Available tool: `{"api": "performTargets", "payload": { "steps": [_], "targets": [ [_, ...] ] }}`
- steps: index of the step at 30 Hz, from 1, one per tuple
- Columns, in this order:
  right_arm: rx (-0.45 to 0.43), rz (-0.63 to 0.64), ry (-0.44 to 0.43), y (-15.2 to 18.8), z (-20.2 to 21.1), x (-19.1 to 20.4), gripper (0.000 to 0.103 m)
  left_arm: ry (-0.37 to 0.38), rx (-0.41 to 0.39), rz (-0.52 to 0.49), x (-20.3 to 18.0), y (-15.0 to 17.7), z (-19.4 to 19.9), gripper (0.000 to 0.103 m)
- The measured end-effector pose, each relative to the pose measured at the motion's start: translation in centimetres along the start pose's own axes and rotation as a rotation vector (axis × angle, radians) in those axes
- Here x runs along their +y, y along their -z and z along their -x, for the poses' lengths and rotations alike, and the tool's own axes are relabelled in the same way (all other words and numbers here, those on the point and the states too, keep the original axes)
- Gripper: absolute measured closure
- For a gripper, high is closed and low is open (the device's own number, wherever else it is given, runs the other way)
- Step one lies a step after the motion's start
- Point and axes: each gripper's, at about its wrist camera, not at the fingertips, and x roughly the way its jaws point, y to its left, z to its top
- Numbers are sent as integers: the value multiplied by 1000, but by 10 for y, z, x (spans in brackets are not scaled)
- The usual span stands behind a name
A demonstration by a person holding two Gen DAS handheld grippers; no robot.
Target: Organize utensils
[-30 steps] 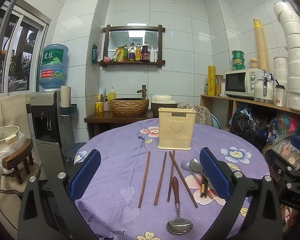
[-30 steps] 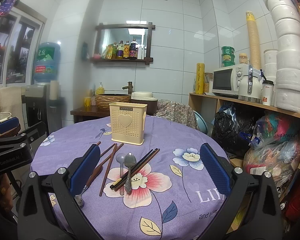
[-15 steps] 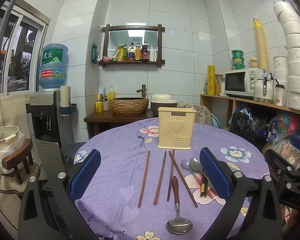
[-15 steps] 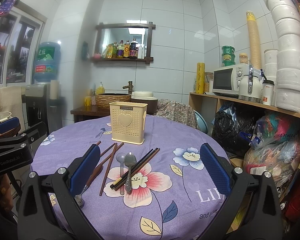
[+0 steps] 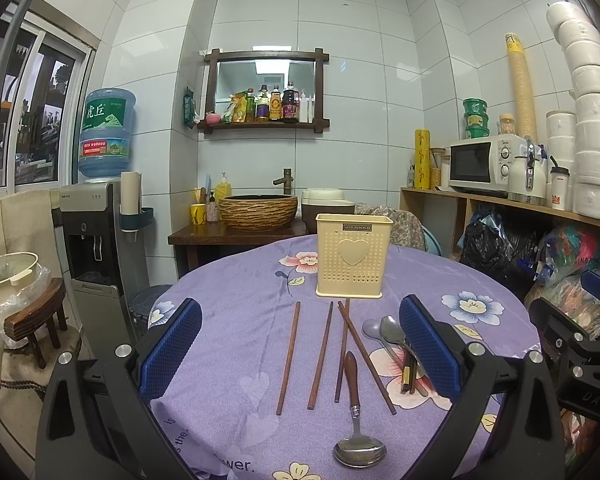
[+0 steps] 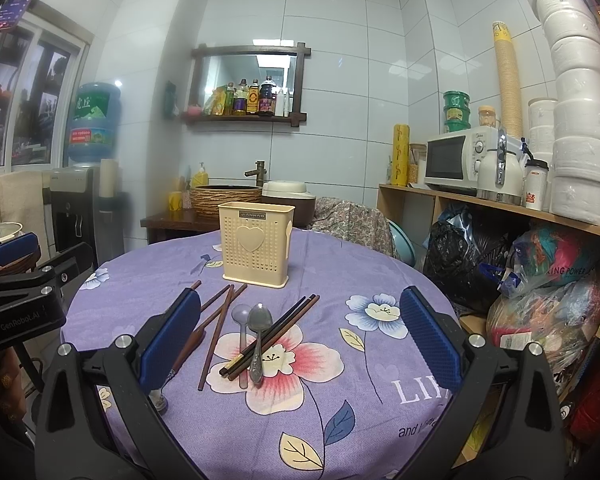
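Hidden behind the left gripper's (image 5: pixel 300 352) right pad: lower ends of the dark chopsticks (image 5: pixel 407 372) and handles of the two spoons (image 5: pixel 384 330). Blocked in the right wrist view by the right gripper's (image 6: pixel 300 340) left pad: most of the wooden-handled spoon (image 6: pixel 188 346) and parts of the brown chopsticks (image 6: pixel 214 334). Unseen from either view: inside of the cream holder (image 5: pixel 354 254). Cut off at the frame bottom: both gripper bodies, plus the tablecloth (image 6: pixel 340 400) lettering.

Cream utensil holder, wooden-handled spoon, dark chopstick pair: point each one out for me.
Cream utensil holder (image 5: pixel 354 260), left wrist view, on the heart on its front wall.
Wooden-handled spoon (image 5: pixel 351 376), left wrist view, on its brown handle.
Dark chopstick pair (image 6: pixel 276 330), right wrist view, mid-length, where it crosses the steel spoon.
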Motion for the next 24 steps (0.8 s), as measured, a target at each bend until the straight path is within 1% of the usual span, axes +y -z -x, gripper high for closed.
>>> {"api": "performTargets", "payload": {
  "steps": [16,19,21,24],
  "targets": [
    [8,1,3,3,-2,-2,5,9,2,5,-1,5,-3,5],
    [13,1,8,4,-6,-2,5,24,21,7,0,6,-7,5],
    [23,-1,6,3,-9,-2,5,15,38,7,2,5,-11,5],
    [39,6,1,4,-14,-2,5,20,80,-7,6,4,-21,5]
  ]
}}
